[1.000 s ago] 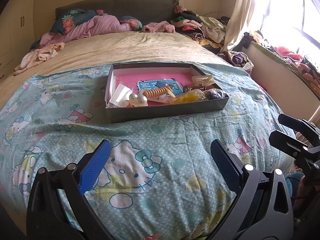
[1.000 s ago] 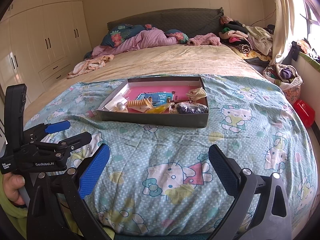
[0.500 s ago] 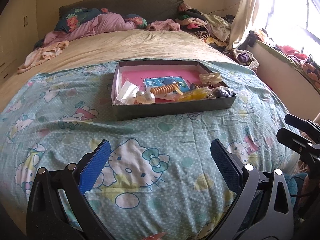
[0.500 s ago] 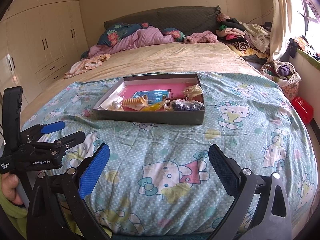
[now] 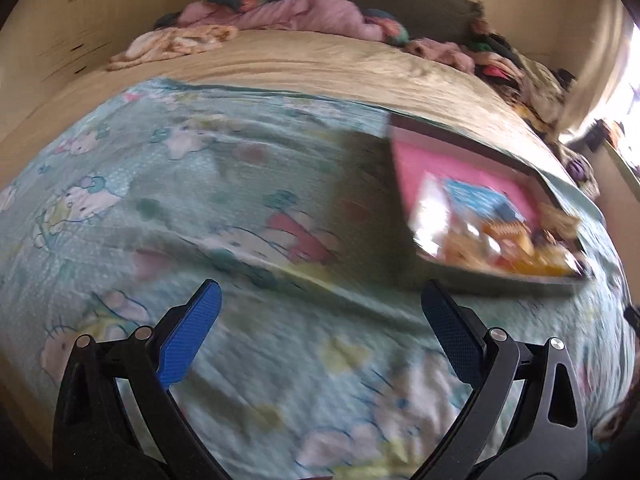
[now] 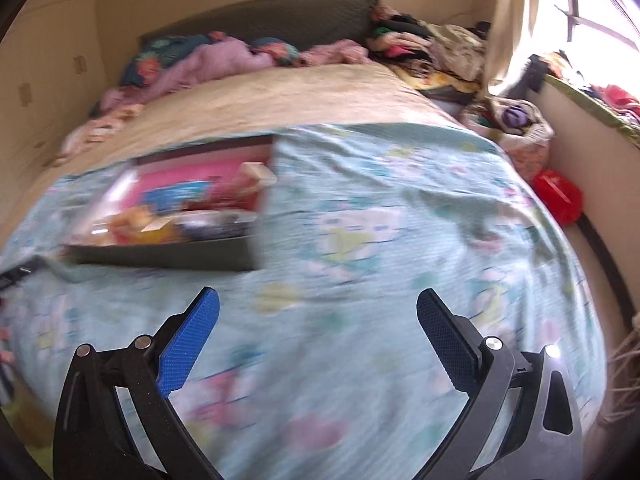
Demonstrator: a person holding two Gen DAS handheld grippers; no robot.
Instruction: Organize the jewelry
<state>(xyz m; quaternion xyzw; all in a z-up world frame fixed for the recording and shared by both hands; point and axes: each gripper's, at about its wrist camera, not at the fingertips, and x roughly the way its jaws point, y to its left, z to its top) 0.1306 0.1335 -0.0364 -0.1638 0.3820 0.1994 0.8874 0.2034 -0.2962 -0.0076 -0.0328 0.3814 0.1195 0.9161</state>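
Bedding fills both views: a teal cartoon-print blanket spread over a beige bedspread, with pink and floral pillows against a dark headboard. The shallow dark jewelry box with its pink lining lies on the blanket, its contents blurred. The left gripper and the right gripper both hover with fingers wide and nothing between them, each well short of the box. Only the right wrist view shows the red container on the floor beside the bed and the bright window; only the left shows the cupboard wall.
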